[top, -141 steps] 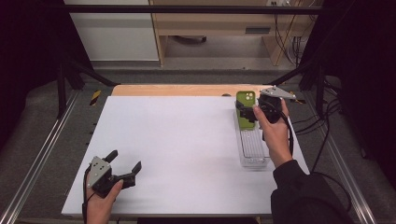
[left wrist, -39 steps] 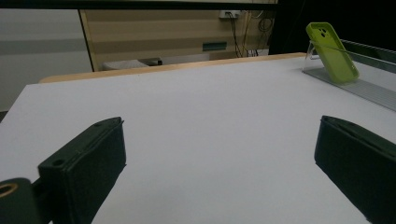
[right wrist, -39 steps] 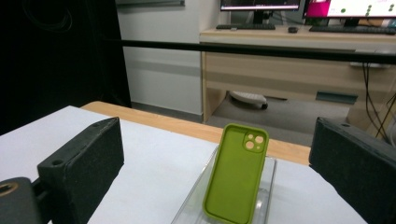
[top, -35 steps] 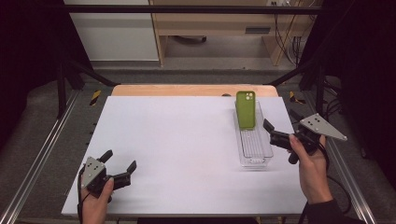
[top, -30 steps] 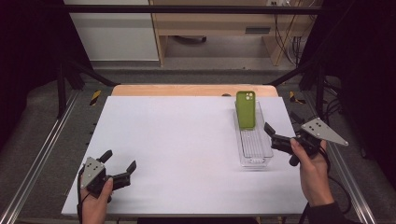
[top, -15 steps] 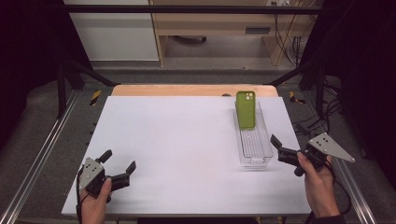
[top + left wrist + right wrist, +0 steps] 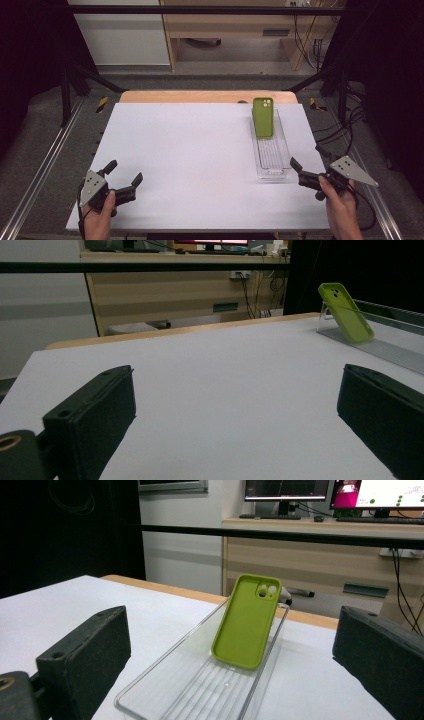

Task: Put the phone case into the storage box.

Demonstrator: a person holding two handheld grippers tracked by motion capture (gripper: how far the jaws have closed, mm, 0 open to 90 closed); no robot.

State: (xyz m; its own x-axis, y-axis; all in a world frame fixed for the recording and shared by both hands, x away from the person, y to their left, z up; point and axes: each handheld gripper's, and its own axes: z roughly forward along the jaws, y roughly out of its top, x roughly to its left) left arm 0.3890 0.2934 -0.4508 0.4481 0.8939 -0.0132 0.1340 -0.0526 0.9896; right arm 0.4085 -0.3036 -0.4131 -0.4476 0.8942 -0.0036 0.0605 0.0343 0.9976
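leaning: green silicone phone case (image 7: 263, 117) tilts against far end of clear plastic tray (image 7: 270, 162)
right gripper (image 7: 306, 169): jaws apart, empty, near tray's near end
left gripper (image 7: 123, 177): jaws apart, empty, well apart from tray

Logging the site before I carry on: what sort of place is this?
Likely a lab or office test bench: a white table framed by metal rails, monitors on a wooden desk behind, cables trailing on the floor.

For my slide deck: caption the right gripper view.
Open right hand-held gripper faces a green phone case leaning upright against the far end of a clear plastic tray on the white table.
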